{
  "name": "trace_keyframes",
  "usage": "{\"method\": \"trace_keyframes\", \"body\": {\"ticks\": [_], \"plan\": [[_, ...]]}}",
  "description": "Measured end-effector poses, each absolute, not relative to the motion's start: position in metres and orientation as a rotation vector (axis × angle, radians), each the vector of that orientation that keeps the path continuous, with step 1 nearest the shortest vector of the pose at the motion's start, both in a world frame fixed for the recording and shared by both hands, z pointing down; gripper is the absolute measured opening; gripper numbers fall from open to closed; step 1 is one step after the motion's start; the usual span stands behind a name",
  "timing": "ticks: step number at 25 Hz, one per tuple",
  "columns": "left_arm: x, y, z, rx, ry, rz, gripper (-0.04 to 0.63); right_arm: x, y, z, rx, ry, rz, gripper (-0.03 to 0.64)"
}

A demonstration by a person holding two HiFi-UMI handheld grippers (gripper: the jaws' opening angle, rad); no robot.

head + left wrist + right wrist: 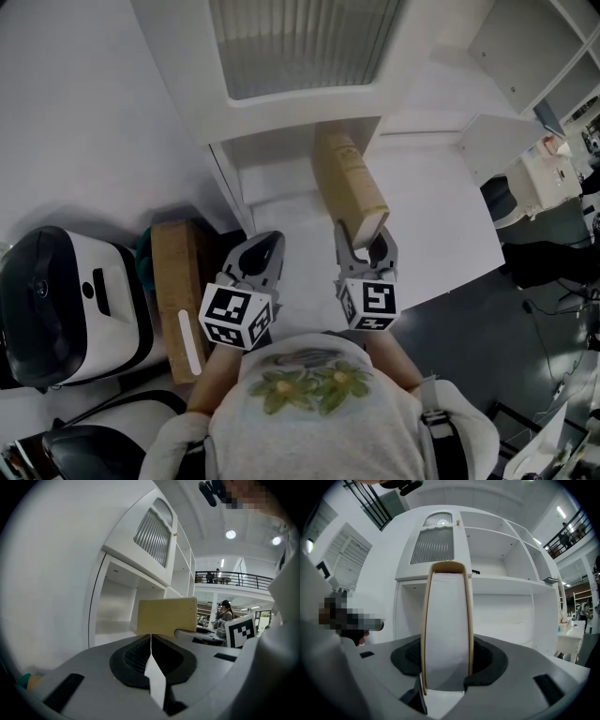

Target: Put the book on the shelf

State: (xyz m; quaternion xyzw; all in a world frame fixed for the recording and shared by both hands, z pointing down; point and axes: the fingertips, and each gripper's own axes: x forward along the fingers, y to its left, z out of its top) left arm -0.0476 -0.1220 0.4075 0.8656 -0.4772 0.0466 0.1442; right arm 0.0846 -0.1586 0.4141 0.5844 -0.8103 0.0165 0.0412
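Note:
A tan hardcover book [349,184] is held upright, its far end reaching into the low opening of the white shelf unit [281,112]. My right gripper [366,246] is shut on the book's near end; in the right gripper view the white page edge [446,630] fills the space between the jaws. My left gripper [258,262] is shut with nothing in it, just left of the book. The left gripper view shows the book's tan cover [167,616] ahead to the right.
A brown wooden box [181,295] and a black-and-white machine [66,305] stand at the left. A white counter [441,225] stretches right of the shelf opening. A slatted cabinet door [305,42] hangs above the opening. People sit in the far background [225,613].

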Motion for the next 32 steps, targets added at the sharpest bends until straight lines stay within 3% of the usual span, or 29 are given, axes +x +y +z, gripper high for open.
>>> {"method": "trace_keyframes", "body": {"ticks": [32], "plan": [[-0.049, -0.142, 0.424, 2.456, -1.359, 0.151, 0.034, 0.075, -0.182, 0.441, 1.737, -2.432, 0.096, 0.241]]}}
